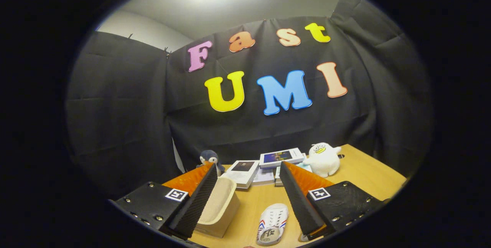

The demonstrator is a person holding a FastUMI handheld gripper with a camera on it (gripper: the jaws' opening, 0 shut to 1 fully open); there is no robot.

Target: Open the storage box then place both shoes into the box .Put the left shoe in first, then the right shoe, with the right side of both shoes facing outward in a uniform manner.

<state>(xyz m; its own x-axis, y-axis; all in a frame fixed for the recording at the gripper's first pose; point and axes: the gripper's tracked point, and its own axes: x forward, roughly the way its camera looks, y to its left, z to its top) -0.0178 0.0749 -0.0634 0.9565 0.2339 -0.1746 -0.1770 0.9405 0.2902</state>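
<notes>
I am holding the claw [245,198] above the near part of the wooden surface [368,175], and its two fingers are standing spread wide, pinching nothing. Between the fingers, close to the right one, a white shoe [272,224] is lying flat on the surface with its sole down and its opening toward me; I am seeing red and blue stripes on its sides. Just beside the left finger, partly behind it, the beige storage box [218,209] is sitting on the surface with its open hollow facing up and to the right. The shoe and the box are near each other but not touching. Far beyond the fingers, some books [264,165] are lying in a loose pile. At their left, a small dark penguin toy [209,158] is standing, and at their right, a white plush duck [323,159] is sitting.
</notes>
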